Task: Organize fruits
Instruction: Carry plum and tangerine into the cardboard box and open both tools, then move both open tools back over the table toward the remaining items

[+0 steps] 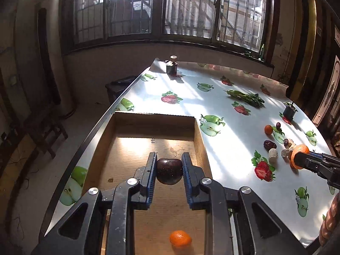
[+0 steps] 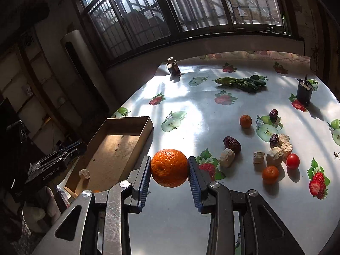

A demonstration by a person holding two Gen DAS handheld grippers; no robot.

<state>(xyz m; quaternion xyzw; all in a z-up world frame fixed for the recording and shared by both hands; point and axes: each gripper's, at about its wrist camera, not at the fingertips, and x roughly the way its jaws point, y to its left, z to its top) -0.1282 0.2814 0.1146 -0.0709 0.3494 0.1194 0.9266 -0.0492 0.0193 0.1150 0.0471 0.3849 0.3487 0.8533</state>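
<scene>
The left gripper (image 1: 169, 165) is clenched on a dark plum (image 1: 169, 171), with both blue pads (image 1: 151, 178) pressed against its sides. The plum is held above the floor of the cardboard box (image 1: 197, 131), toward the middle of the box. A small orange (image 1: 180, 238) lies on the box floor, nearer the camera than the plum.

The right gripper (image 2: 169, 167) is clenched on a large orange (image 2: 169, 167), gripped at both sides. The large orange is held above the table (image 2: 212, 110), just right of the cardboard box (image 2: 148, 125) and outside its wall. A beige chunk (image 2: 84, 173) lies at the near end of the box.

Loose items remaining on the table, all to the right of the box:
- a small mandarin (image 2: 245, 120), well apart from the box;
- a second mandarin (image 2: 270, 174) with a cherry tomato (image 2: 292, 160) just beside it;
- a large date (image 2: 232, 144) touching a beige block (image 2: 227, 157);
- two smaller dates (image 2: 273, 113) and (image 2: 274, 139);
- further beige blocks (image 2: 275, 156) clustered near the tomato.

Beyond the box, leafy greens (image 2: 242, 84) lie flat on the table. A dark jar (image 2: 174, 68) stands at the far left corner, and a black cup (image 2: 304, 92) stands at the far right.
</scene>
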